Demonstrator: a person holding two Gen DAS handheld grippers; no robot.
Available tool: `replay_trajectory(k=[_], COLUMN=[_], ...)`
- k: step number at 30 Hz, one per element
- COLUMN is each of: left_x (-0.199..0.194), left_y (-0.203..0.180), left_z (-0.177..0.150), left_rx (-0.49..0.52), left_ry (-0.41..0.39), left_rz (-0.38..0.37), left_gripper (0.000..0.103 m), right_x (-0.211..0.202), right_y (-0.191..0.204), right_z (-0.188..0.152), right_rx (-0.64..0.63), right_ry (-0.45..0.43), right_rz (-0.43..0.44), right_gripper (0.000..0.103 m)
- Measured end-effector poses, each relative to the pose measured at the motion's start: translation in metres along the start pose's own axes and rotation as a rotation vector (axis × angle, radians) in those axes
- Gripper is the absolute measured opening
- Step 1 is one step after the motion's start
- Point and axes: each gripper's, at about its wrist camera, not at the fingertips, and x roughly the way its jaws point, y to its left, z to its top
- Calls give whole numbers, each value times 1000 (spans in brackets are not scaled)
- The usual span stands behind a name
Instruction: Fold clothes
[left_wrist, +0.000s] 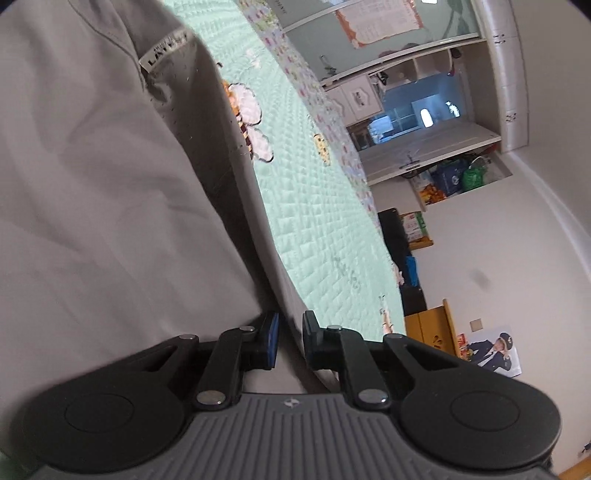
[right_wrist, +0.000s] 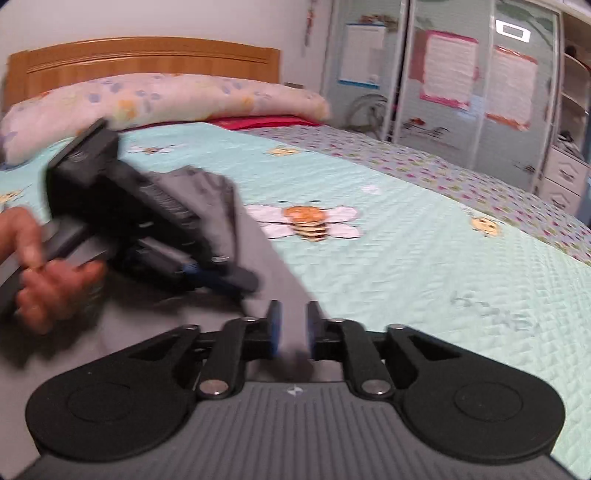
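Left claw (left_wrist: 290, 341): two black fingers with blue pads, standing a narrow gap apart. The edge of the grey garment lies in that gap; whether the pads press on it cannot be told.
Left claw seen from the other side: in the right wrist view it (right_wrist: 236, 280) shows as a blurred black tool reaching in from the left, its tips down at the garment.
Left hand (right_wrist: 48, 273): bare fingers wrapped around the handle of the left tool, at the left edge of the right wrist view.
Right claw (right_wrist: 293, 328): fingers a narrow gap apart, hovering low over the garment. Grey cloth shows through the gap, but nothing looks pinched.
Grey garment (left_wrist: 92, 221): fills the left half of the left wrist view, smooth with soft creases. In the right wrist view part of it is bunched up just behind the left tool.
Label (left_wrist: 166, 50): a small woven tab with dark letters, sewn at a seam near the top of the garment.
Bed cover (right_wrist: 424, 258): mint green, quilted, lying under the garment and spreading out to the right.
Bee picture (right_wrist: 306, 221): an orange striped bee with white wings stitched on the cover, just beside the garment's right edge.
Pillow (right_wrist: 166, 98): long and pale with flowers, at the head of the bed.
Headboard (right_wrist: 144, 59): wooden, behind the pillow.
Wardrobe (right_wrist: 461, 92): pale doors with paper sheets stuck on, beyond the far side of the bed.
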Motion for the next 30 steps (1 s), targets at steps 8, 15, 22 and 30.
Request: replay_trajectory(k=[8, 15, 22, 30], left_x=[-12, -33, -35, -41], left_y=[5, 12, 23, 29], left_z=[-3, -15, -23, -27], left_rx=[29, 99, 154, 186], left_ry=[6, 4, -36, -49], left_rz=[7, 56, 67, 73], left_gripper=[14, 16, 5, 3], right_x=[32, 49, 48, 53], right_y=[-4, -10, 0, -21], right_z=[0, -5, -3, 18], right_rx=[-43, -23, -64, -123], right_ry=[104, 149, 150, 86], right_rz=[-29, -29, -36, -232], right_gripper=[26, 34, 0, 0])
